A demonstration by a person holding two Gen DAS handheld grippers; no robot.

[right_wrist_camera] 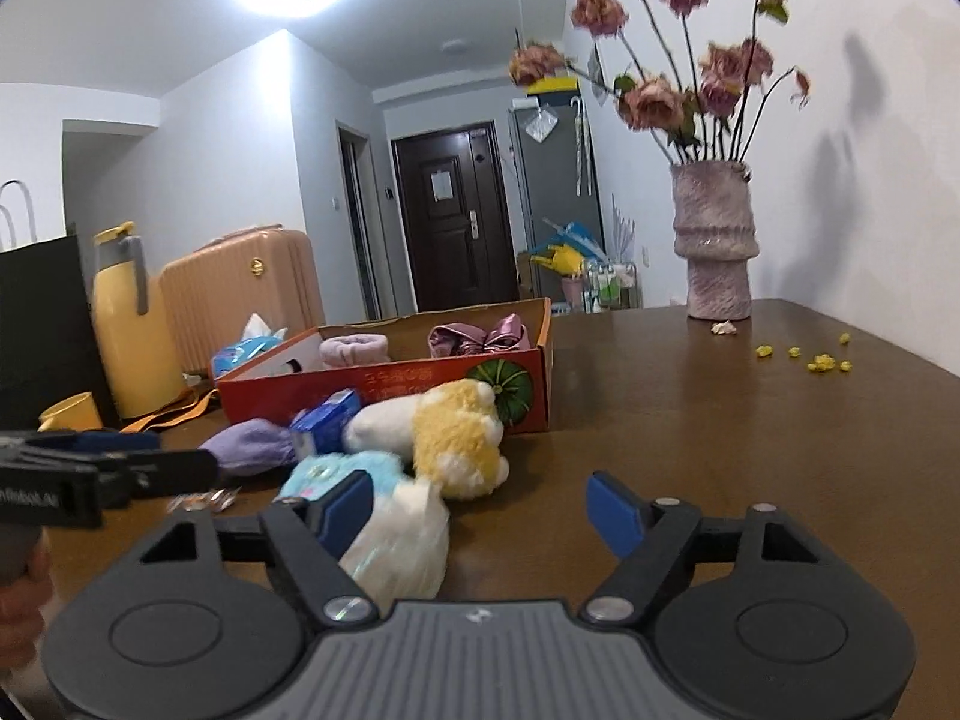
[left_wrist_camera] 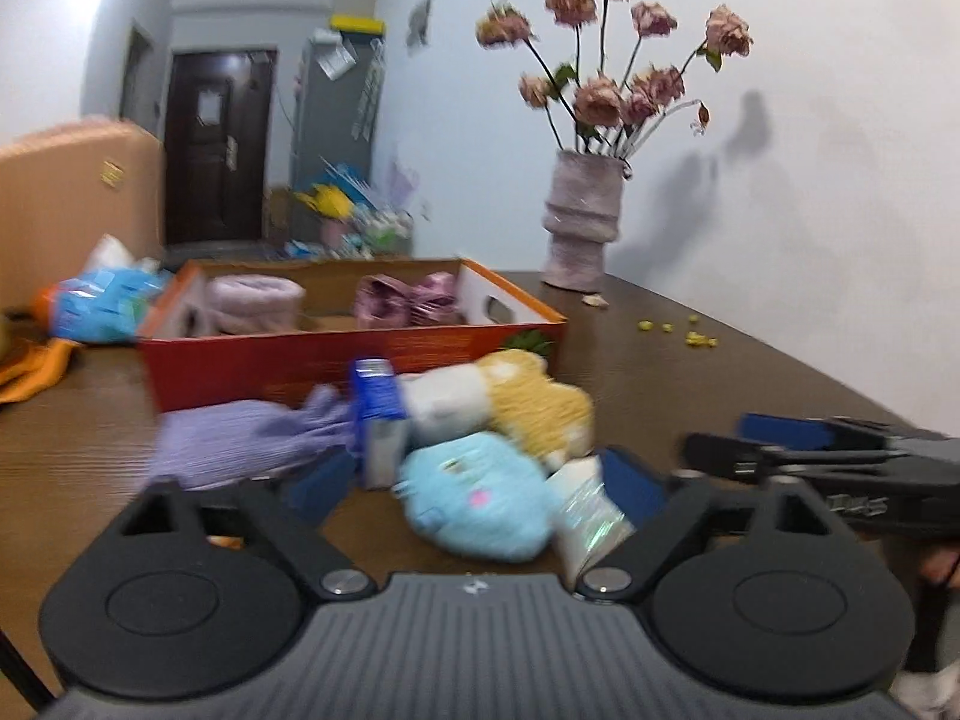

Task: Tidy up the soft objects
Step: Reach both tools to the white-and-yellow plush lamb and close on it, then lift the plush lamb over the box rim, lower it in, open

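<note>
Holding two soft things — orange box, pink roll, satin bow

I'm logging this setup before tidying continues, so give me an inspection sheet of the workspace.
Surface: brown wooden table.
Job's things: orange box holding a pink bow; in front of it a yellow plush, blue plush, purple cloth.
Clutter: blue carton, yellow crumbs, vase.
Grippers: left gripper open around the blue plush; right gripper open, empty.
Cables: nothing seen.
Surroundings: suitcase, dark door.
</note>
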